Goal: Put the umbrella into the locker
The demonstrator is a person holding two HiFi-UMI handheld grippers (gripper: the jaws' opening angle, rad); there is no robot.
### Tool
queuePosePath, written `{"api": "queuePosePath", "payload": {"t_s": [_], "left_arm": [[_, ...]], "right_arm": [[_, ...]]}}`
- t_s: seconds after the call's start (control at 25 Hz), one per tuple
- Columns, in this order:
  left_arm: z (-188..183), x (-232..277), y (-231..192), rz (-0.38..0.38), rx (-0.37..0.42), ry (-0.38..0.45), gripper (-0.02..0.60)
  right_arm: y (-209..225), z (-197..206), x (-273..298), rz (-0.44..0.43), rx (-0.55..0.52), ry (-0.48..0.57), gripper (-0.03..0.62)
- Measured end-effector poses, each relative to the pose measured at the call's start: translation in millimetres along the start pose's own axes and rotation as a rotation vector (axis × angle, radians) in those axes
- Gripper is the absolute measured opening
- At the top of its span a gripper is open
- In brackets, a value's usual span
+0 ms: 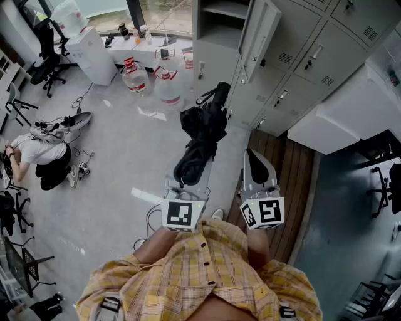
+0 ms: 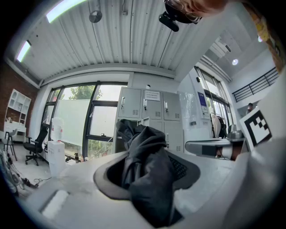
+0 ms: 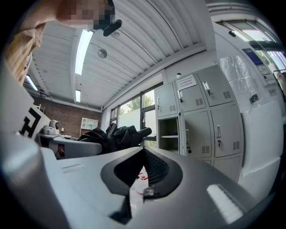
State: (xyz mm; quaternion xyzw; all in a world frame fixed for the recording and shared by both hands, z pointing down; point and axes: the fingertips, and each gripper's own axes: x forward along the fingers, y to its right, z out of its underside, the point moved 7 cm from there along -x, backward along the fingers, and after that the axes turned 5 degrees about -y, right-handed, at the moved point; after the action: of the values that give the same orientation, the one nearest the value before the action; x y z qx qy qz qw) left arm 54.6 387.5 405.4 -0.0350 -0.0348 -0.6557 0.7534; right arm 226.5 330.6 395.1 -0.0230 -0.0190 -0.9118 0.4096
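left tool (image 1: 190, 168) is pinching a black folded umbrella (image 1: 203, 125), its jaws pressed onto the loose fabric near one end and pointing level ahead of the person holding it. right tool (image 1: 250, 157) sits just beside it on the right, also level, with its jaws pressed together at the tips and nothing between them.

a grey floor (image 1: 125, 163) fills the left and middle of the head view, and a strip of dark wood boards (image 1: 282, 169) runs along the foot of the lockers. a bank of grey lockers (image 1: 313, 56) takes up the upper right, most of the doors shut. one locker (image 1: 219, 19) at the bank's left end stands open, with a shelf inside and its door (image 1: 257, 28) swung out to the right. a white water dispenser (image 1: 94, 56) stands near the floor's far left corner by the windows. a person (image 1: 44, 157) crouches at the floor's left edge among cables. two big clear water bottles (image 1: 135, 75) (image 1: 168, 88) stand on the floor between the dispenser and the open locker.

the umbrella is up in the air, outside the locker, its far end reaching toward the open compartment and lying just left of that opening in the right gripper view.
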Motion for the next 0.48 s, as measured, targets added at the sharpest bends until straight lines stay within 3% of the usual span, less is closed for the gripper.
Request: {"api": "queuePosePath", "payload": {"t_s": [0.48], "left_arm": [[8, -5, -54, 0.018, -0.002, 0.014, 0.209]], "right_arm": [[-46, 4, 34, -0.005, -0.038, 0.021, -0.003]]}}
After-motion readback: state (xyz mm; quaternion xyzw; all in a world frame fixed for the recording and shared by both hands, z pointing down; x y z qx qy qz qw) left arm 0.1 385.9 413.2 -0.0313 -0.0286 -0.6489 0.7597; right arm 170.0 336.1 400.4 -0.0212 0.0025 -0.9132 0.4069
